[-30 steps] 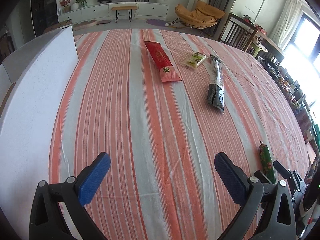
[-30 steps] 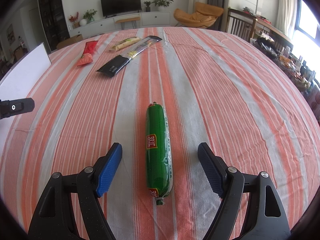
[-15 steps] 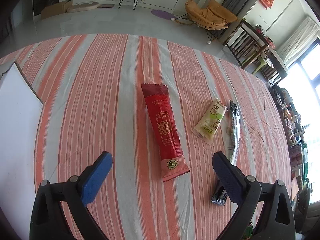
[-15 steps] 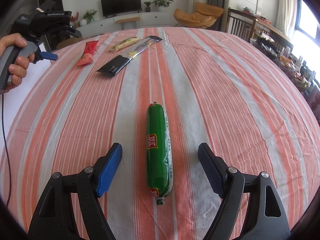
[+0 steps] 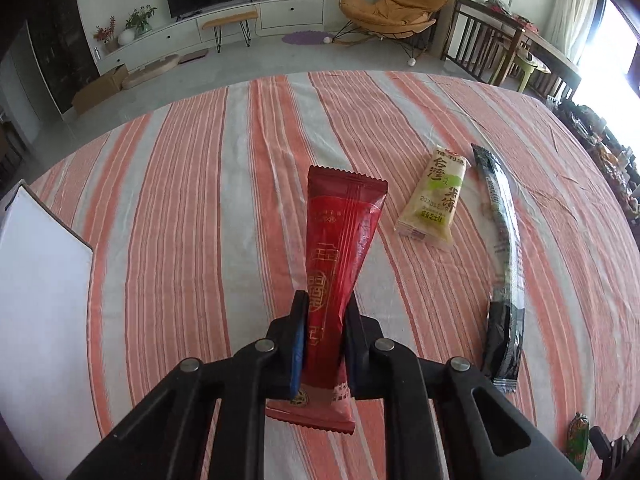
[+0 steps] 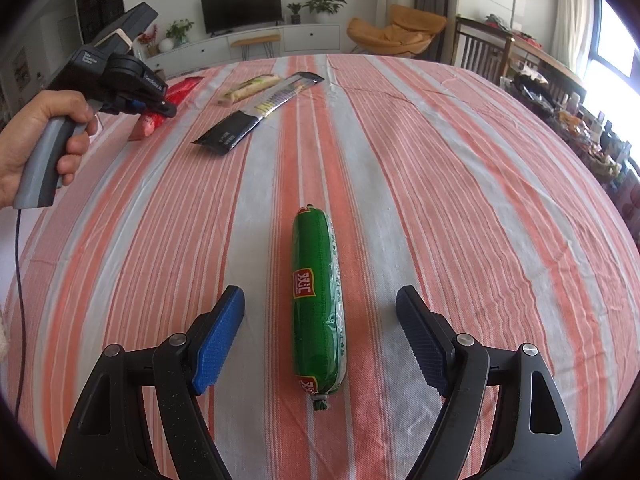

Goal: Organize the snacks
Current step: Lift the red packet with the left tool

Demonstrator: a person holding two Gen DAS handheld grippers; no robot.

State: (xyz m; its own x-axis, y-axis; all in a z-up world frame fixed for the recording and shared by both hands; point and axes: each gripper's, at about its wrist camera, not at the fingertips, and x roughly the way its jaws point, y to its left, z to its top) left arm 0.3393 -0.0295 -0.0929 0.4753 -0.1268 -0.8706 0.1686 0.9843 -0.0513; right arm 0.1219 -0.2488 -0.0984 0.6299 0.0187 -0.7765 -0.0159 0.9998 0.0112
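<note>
My left gripper [image 5: 323,334] clamps the lower part of a long red snack packet [image 5: 338,248] at the centre of the left wrist view, both fingers pressed flat against its sides while its serrated top edge reaches up toward the middle of the frame and its bottom edge pokes out below the fingers. To the right of it in that view a pale yellow-green snack packet [image 5: 436,198] lies flat on the orange-and-white striped tablecloth [image 5: 180,216], and just beyond that, further right, a long black snack packet [image 5: 502,264] curves down the cloth. A white board [image 5: 38,320] fills the left edge of the frame. In the right wrist view my right gripper [image 6: 320,320] stands wide open at the bottom of the frame, its blue-padded fingers [image 6: 220,336] on either side of a green sausage [image 6: 316,300] that lies lengthwise on the cloth, touching neither pad. At the upper left of that view my left hand [image 6: 38,136] grips the other tool's grey handle, with the red packet partly hidden behind it. Across the top of both views sit a television [image 6: 240,8] on a white cabinet and an orange lounge chair [image 6: 394,30].
</note>
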